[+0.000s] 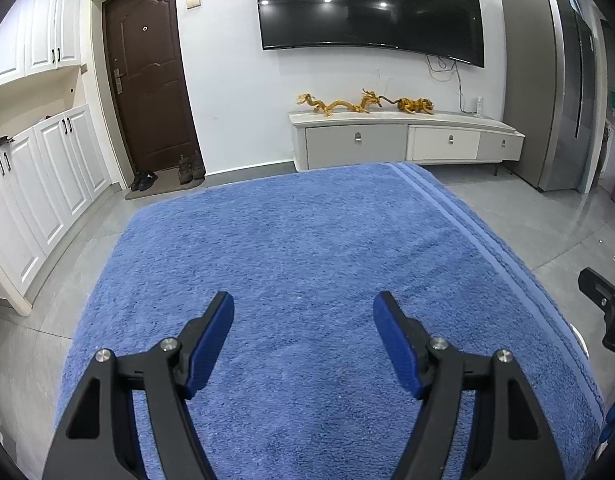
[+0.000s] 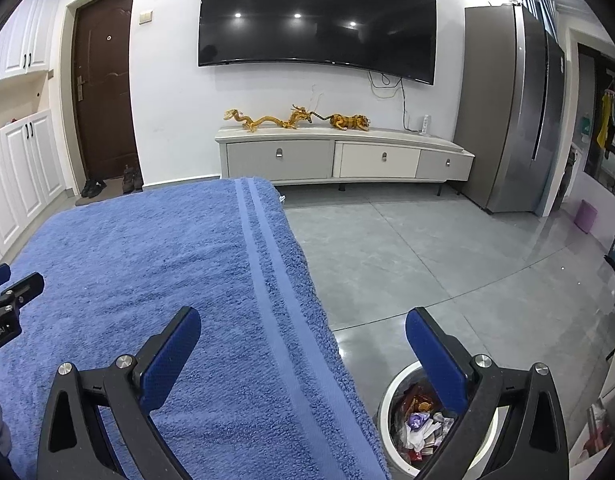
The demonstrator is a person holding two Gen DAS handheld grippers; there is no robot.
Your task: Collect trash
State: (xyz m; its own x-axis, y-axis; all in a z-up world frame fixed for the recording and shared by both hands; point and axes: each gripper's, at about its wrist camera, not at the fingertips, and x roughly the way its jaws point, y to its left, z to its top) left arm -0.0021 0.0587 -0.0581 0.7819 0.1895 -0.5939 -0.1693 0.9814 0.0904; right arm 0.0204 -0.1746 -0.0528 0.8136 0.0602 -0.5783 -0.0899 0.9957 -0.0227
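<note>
A blue towel (image 1: 307, 264) covers the table top, and I see nothing lying on it. My left gripper (image 1: 303, 304) hovers open over the towel's near part, nothing between its blue pads. My right gripper (image 2: 303, 320) is open too, straddling the towel's right edge (image 2: 283, 280). On the floor under its right finger stands a white round bin (image 2: 391, 400) holding crumpled wrappers (image 2: 419, 420) in red, purple and white. The left gripper's tip (image 2: 23, 284) shows at the left edge of the right wrist view. Part of the right gripper (image 1: 603, 300) shows at the right edge of the left wrist view.
Grey tiled floor (image 2: 447, 248) stretches to the right of the table. A low TV cabinet (image 2: 343, 156) with golden figurines stands at the far wall under a television (image 2: 315, 20). A grey fridge (image 2: 511, 112) is at the right, white cupboards (image 1: 47, 176) and a brown door (image 1: 147, 80) at the left.
</note>
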